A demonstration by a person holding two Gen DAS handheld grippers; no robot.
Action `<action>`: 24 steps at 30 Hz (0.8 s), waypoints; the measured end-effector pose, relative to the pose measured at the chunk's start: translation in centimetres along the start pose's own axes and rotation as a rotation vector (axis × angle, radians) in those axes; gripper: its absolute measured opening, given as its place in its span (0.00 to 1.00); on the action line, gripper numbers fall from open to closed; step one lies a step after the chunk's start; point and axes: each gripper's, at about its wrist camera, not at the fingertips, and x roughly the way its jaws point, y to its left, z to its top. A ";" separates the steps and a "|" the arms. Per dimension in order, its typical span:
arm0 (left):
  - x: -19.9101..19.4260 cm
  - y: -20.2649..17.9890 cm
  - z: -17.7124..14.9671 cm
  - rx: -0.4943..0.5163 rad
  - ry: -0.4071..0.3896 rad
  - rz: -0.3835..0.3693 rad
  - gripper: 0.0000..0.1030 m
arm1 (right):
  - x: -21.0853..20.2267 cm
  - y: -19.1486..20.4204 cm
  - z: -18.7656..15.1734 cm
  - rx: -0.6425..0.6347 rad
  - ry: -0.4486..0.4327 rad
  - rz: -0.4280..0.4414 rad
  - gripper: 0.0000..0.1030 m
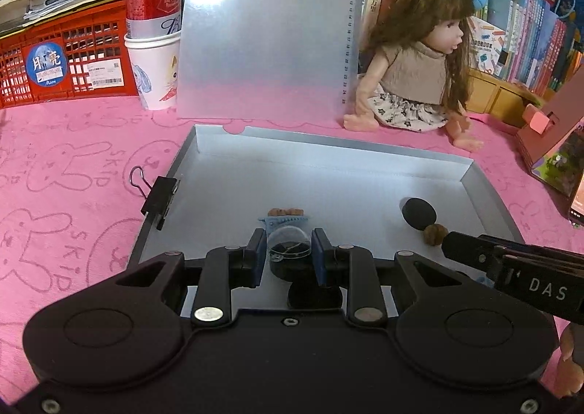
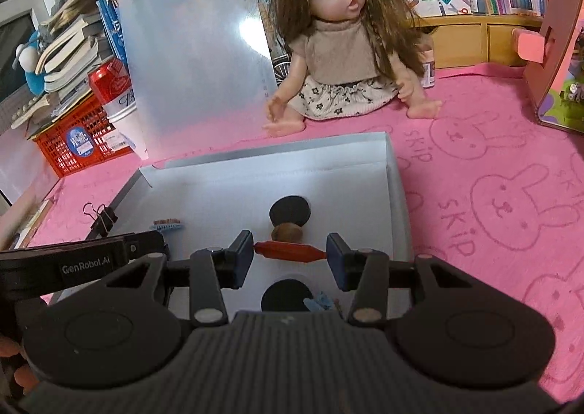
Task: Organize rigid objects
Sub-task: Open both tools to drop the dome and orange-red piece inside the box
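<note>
Holding our left tool (image 1: 288,253) clamped on a domed capsule (image 1: 289,244) and our right tool (image 2: 290,252) end-to-end on a red peg (image 2: 290,252) above the tray (image 2: 396,195), we feared either slipping sideways from shallow grips.

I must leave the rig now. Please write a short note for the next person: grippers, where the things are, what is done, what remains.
Left gripper: shut on the clear dome piece, held over the white tray.
Right gripper: the red piece lies between its fingers, over the tray; whether it is clamped cannot be told.
Already in the tray: black disc, walnut, second black disc, blue comb piece.
A binder clip sits on the tray's left rim.
Left to do: set down both pieces.
</note>
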 end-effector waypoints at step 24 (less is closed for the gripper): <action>-4.0 -1.0 -1.2 0.051 -0.074 0.035 0.79 | -3.5 0.4 -0.6 -0.009 -0.092 -0.034 0.94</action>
